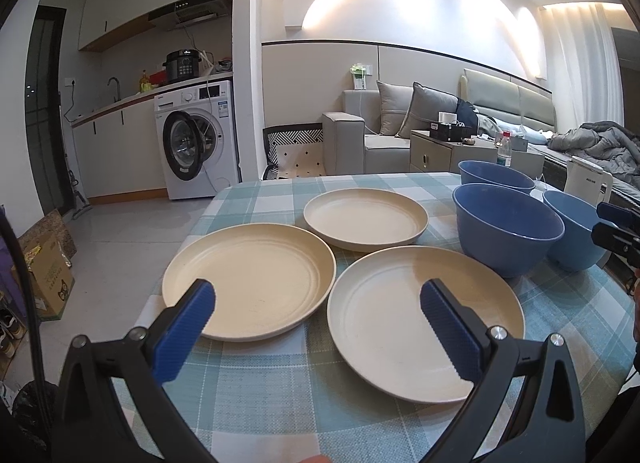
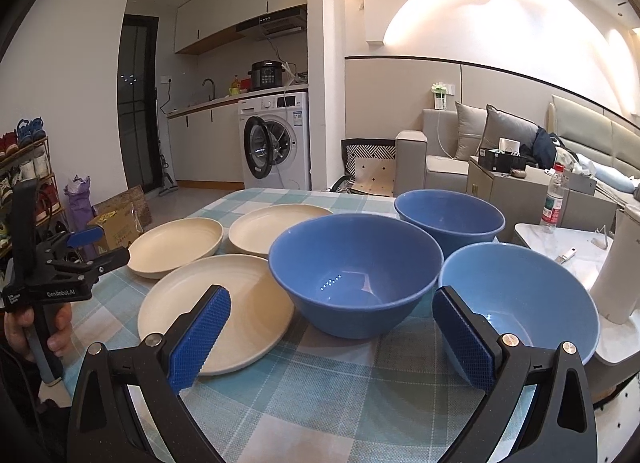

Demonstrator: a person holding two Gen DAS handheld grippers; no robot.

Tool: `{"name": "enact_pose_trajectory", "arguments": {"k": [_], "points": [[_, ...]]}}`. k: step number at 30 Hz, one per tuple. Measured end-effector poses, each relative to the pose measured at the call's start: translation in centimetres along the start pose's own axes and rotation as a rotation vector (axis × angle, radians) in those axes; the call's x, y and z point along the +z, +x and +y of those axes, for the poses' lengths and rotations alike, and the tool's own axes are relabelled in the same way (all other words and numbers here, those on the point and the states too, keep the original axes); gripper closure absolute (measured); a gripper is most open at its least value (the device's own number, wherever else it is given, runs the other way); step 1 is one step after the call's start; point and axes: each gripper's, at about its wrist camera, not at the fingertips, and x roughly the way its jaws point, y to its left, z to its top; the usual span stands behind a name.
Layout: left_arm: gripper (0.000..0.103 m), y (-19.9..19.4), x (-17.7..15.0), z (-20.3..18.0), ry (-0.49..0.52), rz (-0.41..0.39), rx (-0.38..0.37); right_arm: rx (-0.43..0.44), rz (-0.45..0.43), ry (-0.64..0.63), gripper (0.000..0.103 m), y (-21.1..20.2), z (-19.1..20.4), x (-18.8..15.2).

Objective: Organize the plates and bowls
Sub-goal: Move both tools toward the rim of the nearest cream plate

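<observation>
Left wrist view: nothing stacked yet, both tools empty.
Three cream plates (image 1: 248, 279) and three blue bowls (image 2: 352, 271) lie separately on the checked desk (image 1: 260, 387); left gripper (image 1: 316, 327) and right gripper (image 2: 330, 337) hover with fingers spread, likely ready to begin stacking.

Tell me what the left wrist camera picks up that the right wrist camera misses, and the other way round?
Only the left wrist view shows the left tool from behind, open over the cream plates, and a rumpled grey blanket on the bed.

Only the right wrist view shows the right tool from behind, open before the blue bowls, plus a shoe rack and the hand gripping the left tool's handle.

Both show three cream plates, three blue bowls, the checked tablecloth, the washing machine and the sofa.
</observation>
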Motion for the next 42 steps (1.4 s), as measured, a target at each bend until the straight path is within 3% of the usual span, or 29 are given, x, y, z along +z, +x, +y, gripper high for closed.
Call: {"name": "enact_pose_trajectory", "arguments": {"k": [12,32,42], "points": [[0.000,-1.1,1.8,1.7,-0.010,-0.001,0.033,0.045,0.034,-0.027,0.000,1.7,3.0,4.1],[0.000,1.2,4.9,4.8,-0.078,0.031,0.085,0.105,0.097,-0.001,0.000,6.3,6.2,10.3],[0.000,2.1,4.6,8.0,-0.122,0.032,0.138,0.131,0.120,-0.006,0.000,9.4,8.7,11.8]]}}
